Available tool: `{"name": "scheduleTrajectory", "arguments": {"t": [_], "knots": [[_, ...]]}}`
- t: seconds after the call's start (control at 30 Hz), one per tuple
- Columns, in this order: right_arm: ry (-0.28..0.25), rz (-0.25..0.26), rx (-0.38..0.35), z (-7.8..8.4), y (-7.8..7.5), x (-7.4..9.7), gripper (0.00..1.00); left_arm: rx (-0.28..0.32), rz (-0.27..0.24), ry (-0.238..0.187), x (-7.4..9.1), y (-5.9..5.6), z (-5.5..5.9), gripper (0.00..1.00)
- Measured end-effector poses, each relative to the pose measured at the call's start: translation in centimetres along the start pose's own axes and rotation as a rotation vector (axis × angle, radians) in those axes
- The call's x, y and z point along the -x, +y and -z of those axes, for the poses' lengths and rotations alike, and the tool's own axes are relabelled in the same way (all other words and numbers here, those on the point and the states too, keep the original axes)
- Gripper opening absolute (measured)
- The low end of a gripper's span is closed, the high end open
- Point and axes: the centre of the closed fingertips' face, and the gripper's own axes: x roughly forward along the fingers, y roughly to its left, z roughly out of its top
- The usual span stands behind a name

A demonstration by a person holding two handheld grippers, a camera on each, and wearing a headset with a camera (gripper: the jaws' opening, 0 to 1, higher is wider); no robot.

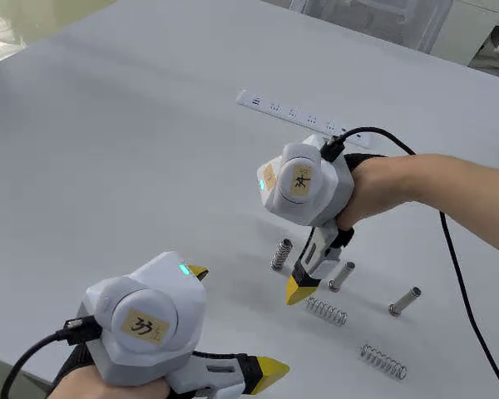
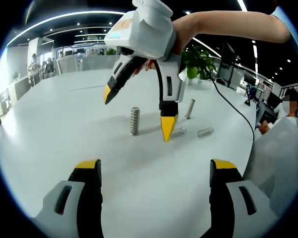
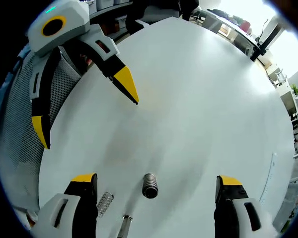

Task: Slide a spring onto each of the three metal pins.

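left gripper [image 2: 155, 166]: jaws wide open, nothing in them; at 7 o'clock in the head view, over bare worktop [image 1: 125, 158].
right gripper [image 3: 156, 179]: jaws wide open, empty; centre of the head view, pointing down at the parts, one yellow tip close to the worktop.
sprung pin [image 1: 281, 254]: stands upright with a spring already on it, at 9 o'clock of the right gripper's lower tip. In the right gripper view it sits between the two jaws, touching neither.
bare pin [image 1: 342, 276]: no spring on it, just at 3 o'clock of that same tip; reads as upright in the left gripper view.
second bare pin [image 1: 404, 301]: further out at 3 o'clock, well apart from the first; looks to lie flat, can't confirm.
loose spring [image 1: 326, 312]: flat on the worktop, at 5 o'clock of the right gripper's tip, near the bare pin.
second loose spring [image 1: 382, 362]: flat, at 5 o'clock of the first spring and apart from it.
power strip [image 1: 303, 115]: white, at 12 o'clock of the right gripper, well clear of the parts.
cable [image 1: 449, 249]: black, runs from the right gripper's top and under the person's forearm toward 5 o'clock.
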Motion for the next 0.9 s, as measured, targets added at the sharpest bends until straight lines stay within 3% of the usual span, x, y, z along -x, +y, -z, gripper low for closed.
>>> {"name": "scheduleTrajectory", "arguments": {"t": [0.5, 0.67, 0.77, 0.9], "knots": [[-0.105, 0.062, -0.095, -0.1, 0.1, 1.2, 0.99, -0.007, 0.002, -0.009, 0.2, 0.2, -0.2, 0.89], [-0.229, 0.097, -0.215, -0.3, -0.1, 2.3, 0.99, -0.009, 0.009, -0.022, 0.3, 0.4, -0.5, 0.88], [-0.255, 0.094, -0.248, 0.1, 0.2, 2.8, 0.99, -0.023, 0.007, -0.031, 0.4, 0.6, -0.8, 0.88], [-0.319, 0.133, -0.323, 0.6, 0.3, 3.6, 0.99, -0.037, 0.015, -0.02, 0.3, 0.8, -0.8, 0.88]]}}
